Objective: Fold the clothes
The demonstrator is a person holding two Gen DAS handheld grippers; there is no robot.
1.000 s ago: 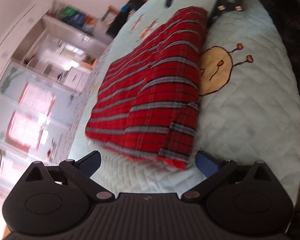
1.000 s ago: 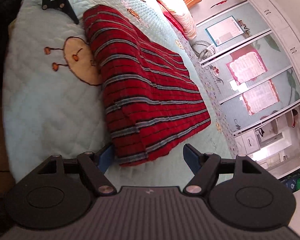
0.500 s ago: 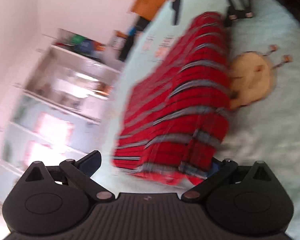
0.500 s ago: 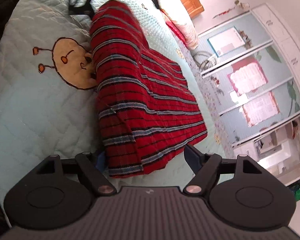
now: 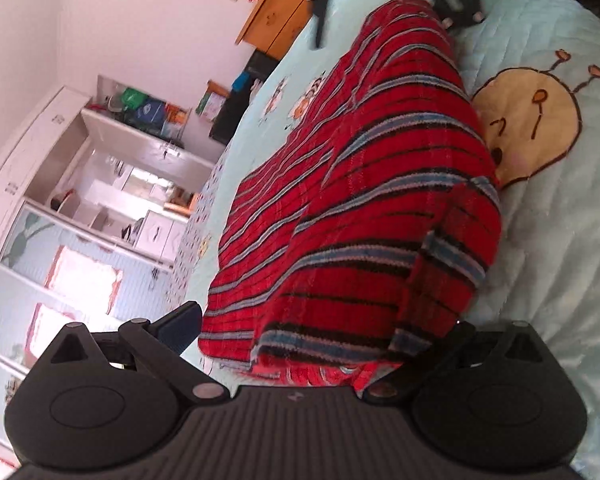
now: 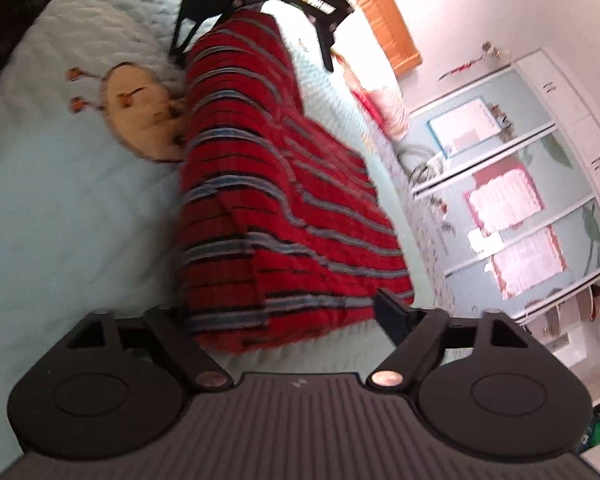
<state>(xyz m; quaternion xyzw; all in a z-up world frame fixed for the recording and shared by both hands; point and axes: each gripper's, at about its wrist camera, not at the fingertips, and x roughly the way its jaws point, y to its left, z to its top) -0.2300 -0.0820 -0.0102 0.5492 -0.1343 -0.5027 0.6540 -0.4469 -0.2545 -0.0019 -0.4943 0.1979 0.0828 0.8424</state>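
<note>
Both grippers have been brought in on opposite ends of the folded red striped sweater (image 5: pixel 360 200), which lies on the quilted pale-blue bedspread (image 5: pixel 540 240), partly over the embroidered cartoon bug patch (image 5: pixel 528 124).

Left gripper (image 5: pixel 320 328): jaws spread wide. The near end of the sweater now sits between them; one blue pad (image 5: pixel 180 320) is seen clear of the cloth, the other is hidden behind the sweater's corner. No pinch can be confirmed, so it reads as open around the cloth.

Right gripper (image 6: pixel 284 312): jaws have just been opening further and are now as wide as they go. The sweater's other end (image 6: pixel 260 288) lies between them. The visible pad (image 6: pixel 388 312) is just beside the hem; contact can't be told through the motion blur. The other pad is hidden behind the fabric.

Versus a second ago:
- Then, the sweater's edge lay ahead of both sets of fingertips, with bedspread visible between. That gap has been closed in both views.
- The left view has been swung: more wall and the orange wooden cabinet (image 5: pixel 276 20) are now seen, and the bug patch has shifted right.
- The sweater itself appears unmoved on the bed.

Judgement: the ends are bracketed for a two-sided pickup, probably for another fold or for lifting the bundle away. Closing on both ends looks like the next step; the thick layers may slip unless all are caught.
</note>
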